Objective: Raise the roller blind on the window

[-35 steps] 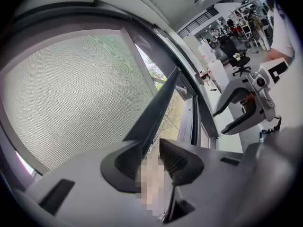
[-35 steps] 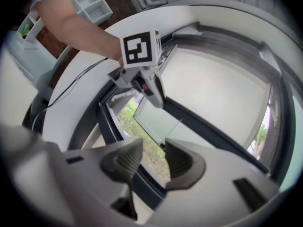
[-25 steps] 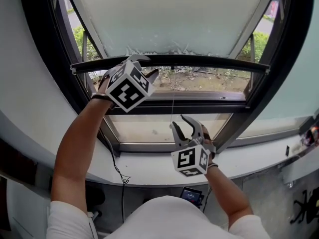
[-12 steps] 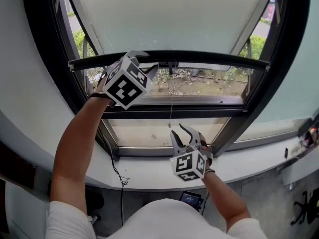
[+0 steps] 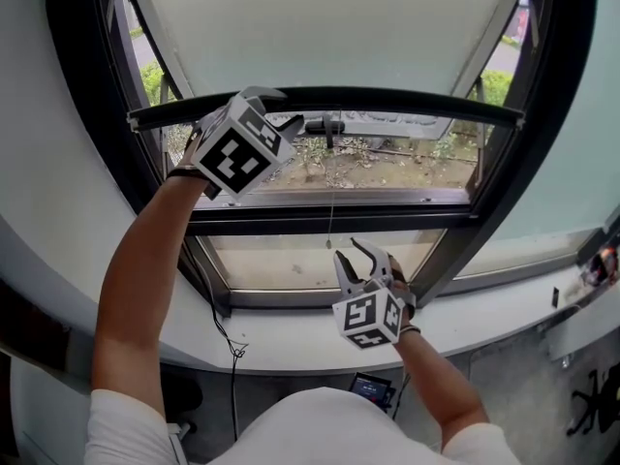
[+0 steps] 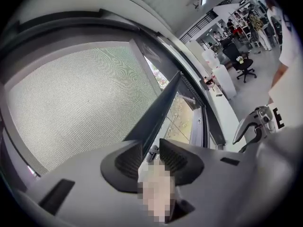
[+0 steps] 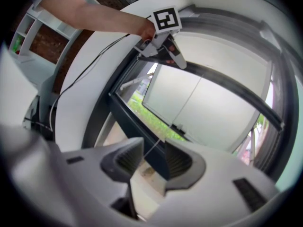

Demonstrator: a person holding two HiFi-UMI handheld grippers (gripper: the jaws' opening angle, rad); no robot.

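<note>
your left gripper [image 6: 150,149] sits at ten o'clock in the head view, arm stretched up to the window. its jaws are pinched on the dark, slim bottom bar [image 5: 407,105] of the pale grey mesh roller blind [image 5: 329,27], near the bar's left end. in the left gripper view the bar runs from between the pads up toward one o'clock, with the mesh filling the nine o'clock side.

the bar lies across the window at twelve o'clock in the head view, and the fabric covers the glass above it. below the bar the pane is bare, showing gravel and green plants outside, down to the black metal window frame [image 5: 339,216].

your right gripper [image 7: 154,148] is lower, at six o'clock in the head view, over the white curved sill [image 5: 291,332]. its jaws are spread. the thin white pull cord [image 5: 332,192] hangs from the middle of the bar toward it, and in the right gripper view the cord passes through the gap between the pads without either pad pressing on it. in that same view your left gripper shows at twelve o'clock.
</note>
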